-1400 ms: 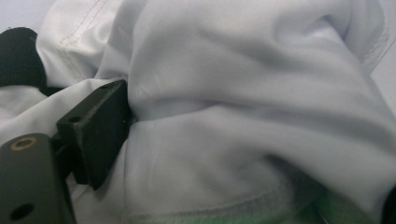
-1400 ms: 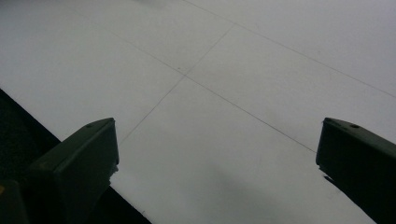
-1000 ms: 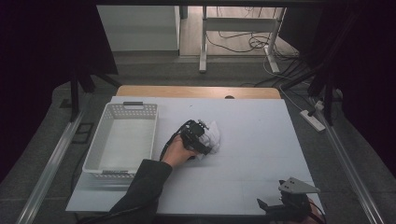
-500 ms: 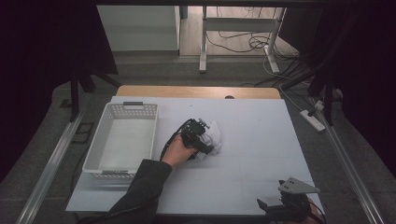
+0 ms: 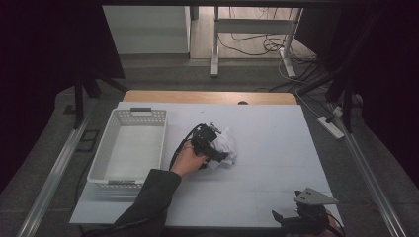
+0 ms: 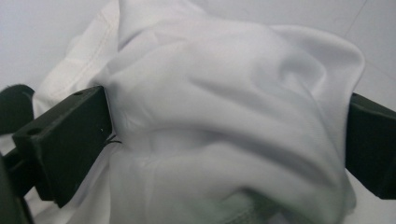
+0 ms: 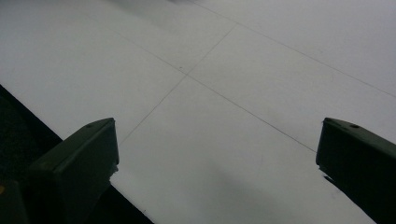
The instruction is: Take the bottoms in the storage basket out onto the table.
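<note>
A crumpled white cloth (image 5: 229, 146) lies near the middle of the white table (image 5: 276, 148). My left gripper (image 5: 221, 154), held by a hand in a dark sleeve, is pushed into it from the left. In the left gripper view the cloth (image 6: 224, 116) bulges between the two jaws, and the left gripper (image 6: 224, 98) stands wide. Its jaws have just been opening, with the cloth still between them and its folds resting against the left jaw. My right gripper (image 5: 279, 217) rests at the table's front right edge. In its own view the right gripper (image 7: 217, 123) is open over bare table.
A white slotted basket (image 5: 101, 153) stands on the left part of the table, close to the left hand. Metal rails run along both sides of the table. A power strip (image 5: 331, 127) lies on the floor to the right.
</note>
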`<state>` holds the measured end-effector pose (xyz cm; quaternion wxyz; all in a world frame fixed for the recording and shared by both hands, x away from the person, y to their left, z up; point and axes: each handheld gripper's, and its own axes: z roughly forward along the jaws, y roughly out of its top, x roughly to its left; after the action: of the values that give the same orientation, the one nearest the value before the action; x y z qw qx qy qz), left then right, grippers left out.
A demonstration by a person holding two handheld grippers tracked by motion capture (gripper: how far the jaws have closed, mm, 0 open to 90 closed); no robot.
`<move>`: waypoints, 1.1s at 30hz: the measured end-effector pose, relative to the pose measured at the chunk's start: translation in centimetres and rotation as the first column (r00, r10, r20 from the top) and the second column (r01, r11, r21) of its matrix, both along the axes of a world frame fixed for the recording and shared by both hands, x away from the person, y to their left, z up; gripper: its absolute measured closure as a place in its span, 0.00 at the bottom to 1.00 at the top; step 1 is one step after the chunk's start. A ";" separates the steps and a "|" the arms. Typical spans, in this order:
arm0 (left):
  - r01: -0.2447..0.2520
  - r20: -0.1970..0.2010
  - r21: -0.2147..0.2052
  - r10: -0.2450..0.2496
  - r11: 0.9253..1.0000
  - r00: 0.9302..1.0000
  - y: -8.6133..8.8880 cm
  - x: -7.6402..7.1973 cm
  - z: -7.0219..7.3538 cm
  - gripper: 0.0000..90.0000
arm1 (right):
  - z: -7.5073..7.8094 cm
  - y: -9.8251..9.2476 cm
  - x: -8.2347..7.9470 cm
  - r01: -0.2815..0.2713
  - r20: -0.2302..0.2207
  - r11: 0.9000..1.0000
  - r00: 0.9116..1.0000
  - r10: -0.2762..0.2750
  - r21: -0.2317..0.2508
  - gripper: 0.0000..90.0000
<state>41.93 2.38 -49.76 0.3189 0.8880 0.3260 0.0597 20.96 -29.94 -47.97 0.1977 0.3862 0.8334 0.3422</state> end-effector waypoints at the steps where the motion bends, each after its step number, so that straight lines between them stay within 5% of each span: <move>1: 0.000 0.003 -0.007 0.000 1.000 1.000 0.0 -0.1 0.1 0.00 | 0.0 0.0 0.0 0.000 0.000 1.000 1.000 0.000 0.000 0.00; 21: 0.043 0.038 -0.113 -0.039 0.993 0.999 0.7 -1.4 2.0 0.00 | 0.0 0.0 0.0 0.000 0.001 1.000 1.000 0.000 -0.001 0.00; 33: 0.066 0.062 -0.133 -0.059 0.989 0.996 1.5 -2.4 2.9 0.00 | 0.0 0.0 0.0 0.000 0.000 1.000 1.000 0.000 0.001 0.00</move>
<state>39.55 3.88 -46.86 0.3893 0.8720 0.2920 0.0532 20.96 -29.94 -47.97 0.1977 0.3865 0.8331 0.3428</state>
